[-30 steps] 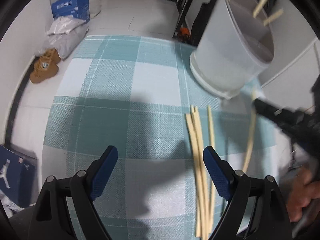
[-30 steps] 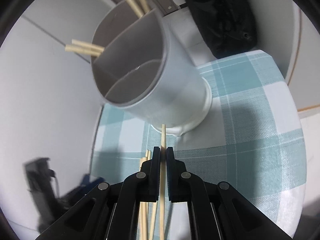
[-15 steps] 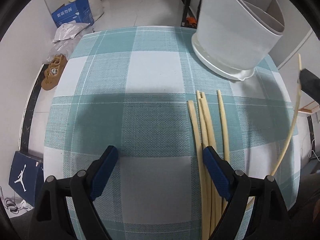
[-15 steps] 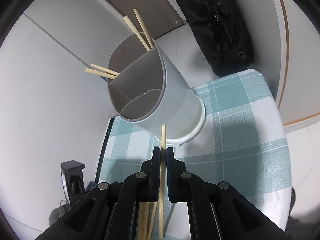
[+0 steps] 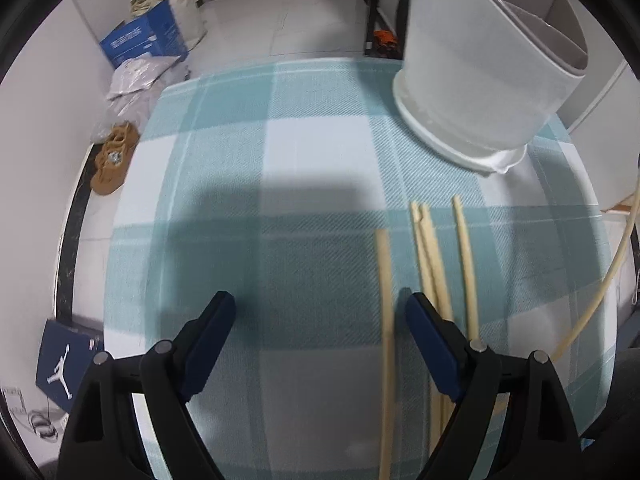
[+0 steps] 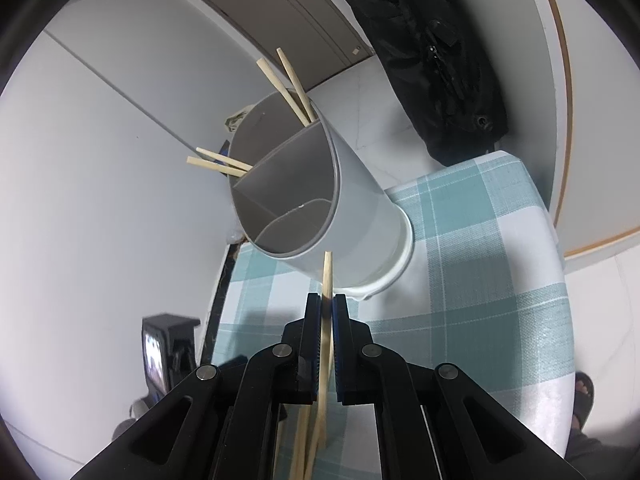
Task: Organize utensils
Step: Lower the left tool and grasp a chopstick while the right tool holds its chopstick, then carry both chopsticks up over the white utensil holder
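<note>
- Right gripper (image 6: 327,312) is clenching one chopstick (image 6: 326,280), tip just below the holder (image 6: 340,216) rim.
- Left gripper (image 5: 320,316) is hanging spread wide over loose chopsticks (image 5: 430,256) on the tablecloth (image 5: 320,168).

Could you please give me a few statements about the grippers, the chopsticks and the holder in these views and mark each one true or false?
1. The right gripper is shut on a chopstick. True.
2. The left gripper is clamped on a chopstick. False: its jaws are wide open and hold nothing.
3. The holder already has chopsticks in it. True: four stick out of its far compartments.
4. The tablecloth is plain red. False: it is a teal and white check.
5. Loose chopsticks lie on the table in front of the holder. True.
6. The held chopstick is already inside the holder. False: its tip is outside, in front of the holder's wall.
</note>
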The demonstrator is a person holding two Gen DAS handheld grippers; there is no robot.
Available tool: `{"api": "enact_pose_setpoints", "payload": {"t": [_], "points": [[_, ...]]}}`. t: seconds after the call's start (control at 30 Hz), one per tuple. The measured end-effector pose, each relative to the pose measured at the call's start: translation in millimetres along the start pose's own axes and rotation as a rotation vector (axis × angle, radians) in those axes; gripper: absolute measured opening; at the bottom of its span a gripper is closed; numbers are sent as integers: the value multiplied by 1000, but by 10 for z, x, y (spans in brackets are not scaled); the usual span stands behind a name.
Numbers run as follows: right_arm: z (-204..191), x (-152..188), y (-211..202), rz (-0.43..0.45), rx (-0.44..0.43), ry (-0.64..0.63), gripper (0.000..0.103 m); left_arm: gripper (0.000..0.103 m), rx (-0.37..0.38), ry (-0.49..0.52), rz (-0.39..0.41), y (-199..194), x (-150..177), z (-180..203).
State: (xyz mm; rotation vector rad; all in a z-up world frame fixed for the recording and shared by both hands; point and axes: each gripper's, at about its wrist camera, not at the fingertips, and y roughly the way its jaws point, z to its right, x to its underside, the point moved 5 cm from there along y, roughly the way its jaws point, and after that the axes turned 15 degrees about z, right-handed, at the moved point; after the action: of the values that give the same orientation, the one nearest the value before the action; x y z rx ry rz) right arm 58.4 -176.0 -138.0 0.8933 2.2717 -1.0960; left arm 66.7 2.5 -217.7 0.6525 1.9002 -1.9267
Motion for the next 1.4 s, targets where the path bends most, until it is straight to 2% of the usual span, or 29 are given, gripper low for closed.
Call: {"api": "enact_pose_setpoints", "payload": {"t": [0.03,0.07,0.13,0.27,0.33,0.43,0.63,0.73,0.87,1.0,1.1,1.13,1.2,1.4], "points": [[2,3,5,-1,2,1,5,69,5,14,4,4,-19,23],[7,0,11,-2,1,2,5,63,28,31,1,14,-44,64],[4,-11,10,0,1,-3,5,39,61,50,-6,0,-68,118],[15,-47,-13,15,4,-12,5,20,96,74,-24,6,-109,202],[29,-53,-26,18,5,-6,5,3,115,74,-30,15,-115,215],[46,-57,-30,19,9,-4,5,2,119,64,-25,26,-135,187],[22,-57,-33,23,18,-23,5,2,147,12,40,-72,-161,208],[-17,-60,-48,32,14,-36,5,2,152,-15,133,-283,-295,187],[-91,-44,-67,44,6,-73,5,2,139,-2,283,-715,-383,182],[-286,19,-114,59,-31,-155,5,2,147,-25,365,-968,-378,166],[-431,74,-165,77,-61,-218,5,2,155,-41,408,-1095,-369,128],[-473,96,-186,83,-67,-241,5,2,157,-43,413,-1016,-470,42],[-548,130,-218,95,-75,-276,5,2,165,-44,419,-1051,-461,35],[-627,162,-298,127,-72,-299,4,2,169,-28,443,-1136,-509,-6]]}}
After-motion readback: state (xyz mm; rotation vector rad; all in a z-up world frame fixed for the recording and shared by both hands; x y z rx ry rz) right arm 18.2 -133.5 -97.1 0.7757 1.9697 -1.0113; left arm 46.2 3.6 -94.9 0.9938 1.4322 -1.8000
